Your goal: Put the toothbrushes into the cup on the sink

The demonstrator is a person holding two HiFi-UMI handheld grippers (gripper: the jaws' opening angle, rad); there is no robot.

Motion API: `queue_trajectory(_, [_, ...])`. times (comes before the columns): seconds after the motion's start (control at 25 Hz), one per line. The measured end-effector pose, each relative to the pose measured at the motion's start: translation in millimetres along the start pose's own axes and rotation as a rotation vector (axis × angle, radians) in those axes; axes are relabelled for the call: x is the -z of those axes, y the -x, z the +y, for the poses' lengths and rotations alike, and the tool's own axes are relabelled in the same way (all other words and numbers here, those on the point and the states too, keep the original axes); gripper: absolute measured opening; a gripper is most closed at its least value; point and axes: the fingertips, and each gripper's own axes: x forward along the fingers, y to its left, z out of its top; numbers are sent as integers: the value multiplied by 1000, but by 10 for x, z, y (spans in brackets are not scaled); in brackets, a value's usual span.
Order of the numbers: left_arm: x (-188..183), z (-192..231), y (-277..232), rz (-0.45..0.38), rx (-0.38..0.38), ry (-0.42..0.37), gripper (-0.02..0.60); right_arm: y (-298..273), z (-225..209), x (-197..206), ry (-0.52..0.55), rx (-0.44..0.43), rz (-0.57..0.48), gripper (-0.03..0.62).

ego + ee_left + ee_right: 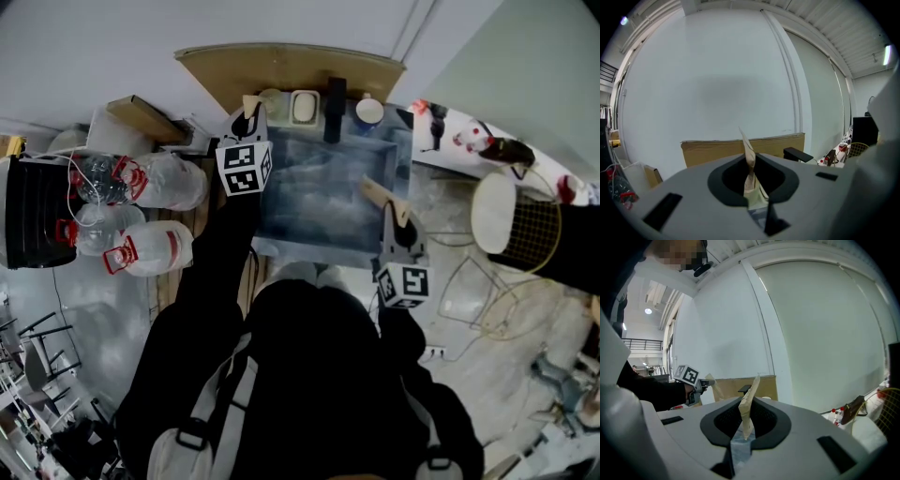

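Note:
A steel sink (281,220) lies below me, with a white cup (369,111) on its back ledge, right of the black tap (335,108). No toothbrush shows in any view. My left gripper (250,106) hovers over the sink's back left corner, its tan-taped jaws pressed together with nothing between them (746,143). My right gripper (375,192) hangs over the basin's right side. It is likewise shut and empty (751,392). Both gripper views look up at the white wall.
A soap dish (304,106) and a pale round container (273,97) sit on the ledge left of the tap. A cardboard sheet (291,67) leans behind the sink. Several water bottles (141,211) lie left. A wire basket (530,234) and white stool stand right.

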Motion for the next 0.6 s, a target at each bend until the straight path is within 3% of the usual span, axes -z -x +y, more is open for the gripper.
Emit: queue_trajectory(0.6, [444,15,-335,138,37,52,34,43,-210,6,5,57,11,34])
